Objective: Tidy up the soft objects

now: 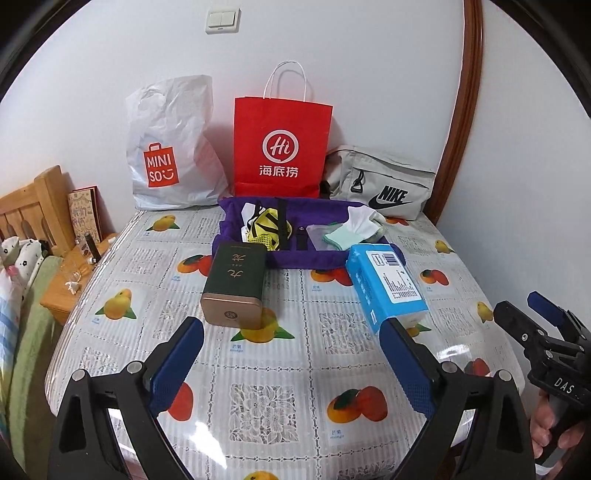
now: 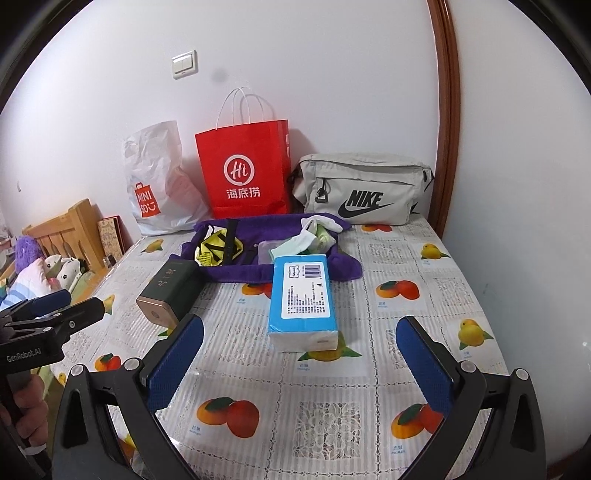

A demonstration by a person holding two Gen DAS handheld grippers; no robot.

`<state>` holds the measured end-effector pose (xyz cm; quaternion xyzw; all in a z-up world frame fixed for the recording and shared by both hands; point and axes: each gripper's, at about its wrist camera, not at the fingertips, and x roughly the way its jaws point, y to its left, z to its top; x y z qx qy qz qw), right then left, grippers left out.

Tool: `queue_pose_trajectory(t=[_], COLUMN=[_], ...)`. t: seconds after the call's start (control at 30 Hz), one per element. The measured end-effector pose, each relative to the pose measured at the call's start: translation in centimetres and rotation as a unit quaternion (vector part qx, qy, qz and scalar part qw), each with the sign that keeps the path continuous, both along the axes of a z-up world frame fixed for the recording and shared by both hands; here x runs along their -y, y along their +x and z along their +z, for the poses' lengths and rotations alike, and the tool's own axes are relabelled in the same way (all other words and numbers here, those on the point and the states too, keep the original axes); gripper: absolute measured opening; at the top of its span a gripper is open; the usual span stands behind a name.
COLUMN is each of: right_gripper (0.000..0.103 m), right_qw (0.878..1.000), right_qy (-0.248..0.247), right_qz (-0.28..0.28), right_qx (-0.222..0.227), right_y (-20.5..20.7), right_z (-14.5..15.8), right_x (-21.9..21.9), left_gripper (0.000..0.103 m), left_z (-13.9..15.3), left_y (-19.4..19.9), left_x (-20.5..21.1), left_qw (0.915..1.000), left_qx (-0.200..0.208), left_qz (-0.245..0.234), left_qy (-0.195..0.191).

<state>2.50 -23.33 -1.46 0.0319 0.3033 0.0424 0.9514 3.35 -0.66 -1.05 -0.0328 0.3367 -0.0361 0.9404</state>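
Hovering with both my left claw point(image 1: 291, 347) and right claw point(image 2: 299, 343) spread and empty, I saw the tissue pack point(image 2: 303, 301) lying just before the purple basket point(image 2: 221, 273), ready for pickup.

A bedroom in a home is shown. A wooden headboard point(image 1: 31, 206) is seen at the left, with a pillow point(image 2: 61, 271) and striped bedding point(image 1: 11, 314) beside it, and a small nightstand point(image 1: 70, 280) stands near. The table point(image 1: 295, 369) is covered with a plastic cloth printed with fruit. Against the white wall, shopping bags are placed: a white bag point(image 1: 171, 147) and a red bag point(image 1: 282, 147), with a grey sports bag point(image 2: 364, 188) next to them. A light switch point(image 1: 222, 19) is fixed on the wall, and a wooden door frame point(image 2: 445, 110) is seen at the right.
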Motion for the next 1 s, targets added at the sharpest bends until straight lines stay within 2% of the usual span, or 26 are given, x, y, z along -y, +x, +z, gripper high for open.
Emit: queue_pose_trajectory(t=[1.0], right_gripper=[0.103], right_qw=[1.0], right_qy=[0.005], right_qz=[0.005], right_qx=[0.001], right_y=[-0.62], right_z=[-0.34], right_x=[0.14], left_gripper=[0.096], left_z=[0.11], left_y=[-0.83], left_x=[0.09], left_qw=[1.0], left_qx=[0.002], left_qz=[0.001], left_qy=[0.001])
